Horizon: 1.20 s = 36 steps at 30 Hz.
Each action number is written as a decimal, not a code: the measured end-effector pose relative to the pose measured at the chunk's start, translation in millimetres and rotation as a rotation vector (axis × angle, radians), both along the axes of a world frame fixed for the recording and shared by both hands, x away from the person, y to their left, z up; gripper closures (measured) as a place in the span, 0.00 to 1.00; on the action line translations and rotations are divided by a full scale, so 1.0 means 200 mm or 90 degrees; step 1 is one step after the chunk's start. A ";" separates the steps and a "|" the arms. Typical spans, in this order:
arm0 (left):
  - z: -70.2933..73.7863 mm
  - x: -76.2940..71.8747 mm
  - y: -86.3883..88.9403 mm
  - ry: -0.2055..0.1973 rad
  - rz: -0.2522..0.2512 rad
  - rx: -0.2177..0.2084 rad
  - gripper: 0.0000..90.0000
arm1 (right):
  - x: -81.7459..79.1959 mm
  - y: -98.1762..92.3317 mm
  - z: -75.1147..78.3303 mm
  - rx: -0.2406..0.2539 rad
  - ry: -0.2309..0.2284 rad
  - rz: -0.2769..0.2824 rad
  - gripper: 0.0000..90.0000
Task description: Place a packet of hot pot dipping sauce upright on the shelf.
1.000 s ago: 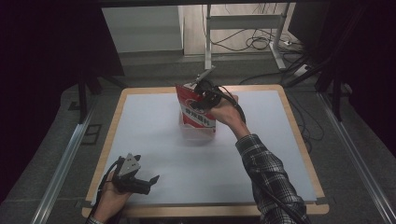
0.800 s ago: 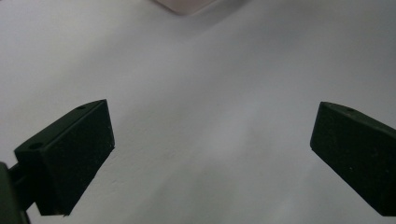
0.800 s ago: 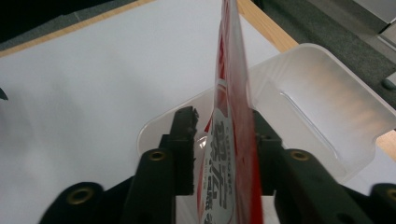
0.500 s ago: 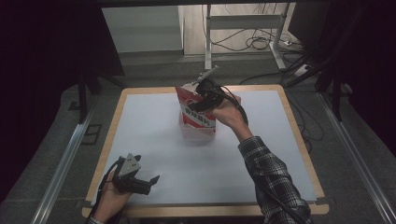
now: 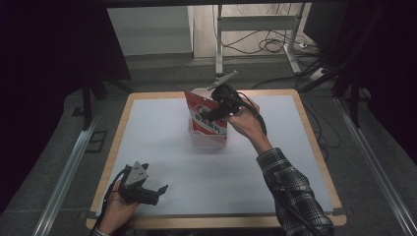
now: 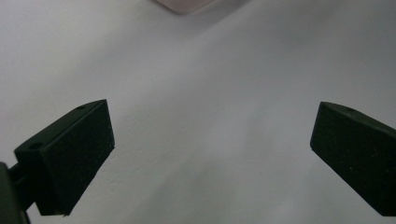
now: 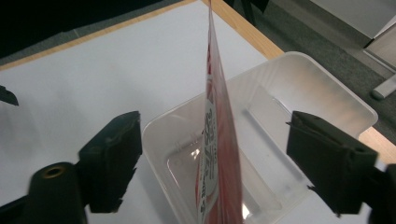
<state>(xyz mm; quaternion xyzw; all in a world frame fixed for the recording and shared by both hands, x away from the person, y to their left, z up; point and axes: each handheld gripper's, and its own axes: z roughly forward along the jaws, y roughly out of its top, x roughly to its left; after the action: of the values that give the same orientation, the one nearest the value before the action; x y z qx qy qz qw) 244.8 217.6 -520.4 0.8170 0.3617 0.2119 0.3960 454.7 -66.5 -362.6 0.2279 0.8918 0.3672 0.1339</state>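
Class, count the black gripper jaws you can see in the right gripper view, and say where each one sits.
2. One jaw stands at the left, over the white table; the other at the right, over the clear tub. The red pouch stands upright in the tub between them, touching neither.

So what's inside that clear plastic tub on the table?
A flat red and white printed pouch stands upright on its edge in the clear plastic tub, between the right gripper's open jaws, which have just been opening. The pouch hides part of the tub's floor.
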 end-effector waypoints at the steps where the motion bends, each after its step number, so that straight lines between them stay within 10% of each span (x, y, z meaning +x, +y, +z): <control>1: 0.00 0.00 0.00 0.000 0.000 0.001 0.00 | 0.00 -0.01 0.00 0.008 0.000 0.000 0.17; 15: 0.00 0.00 0.00 0.002 0.000 0.003 0.00 | -0.03 -0.09 0.00 0.051 -0.004 -0.012 0.00; 36: 0.00 0.00 -0.01 0.001 -0.001 0.003 0.00 | -0.11 -0.24 -0.01 0.093 -0.026 -0.037 0.00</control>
<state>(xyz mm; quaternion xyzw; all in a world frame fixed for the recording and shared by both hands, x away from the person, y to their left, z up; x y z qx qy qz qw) 244.6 216.4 -520.9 0.8184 0.3610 0.2121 0.3936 432.0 -115.4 -364.3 0.2554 0.8528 0.4316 0.1454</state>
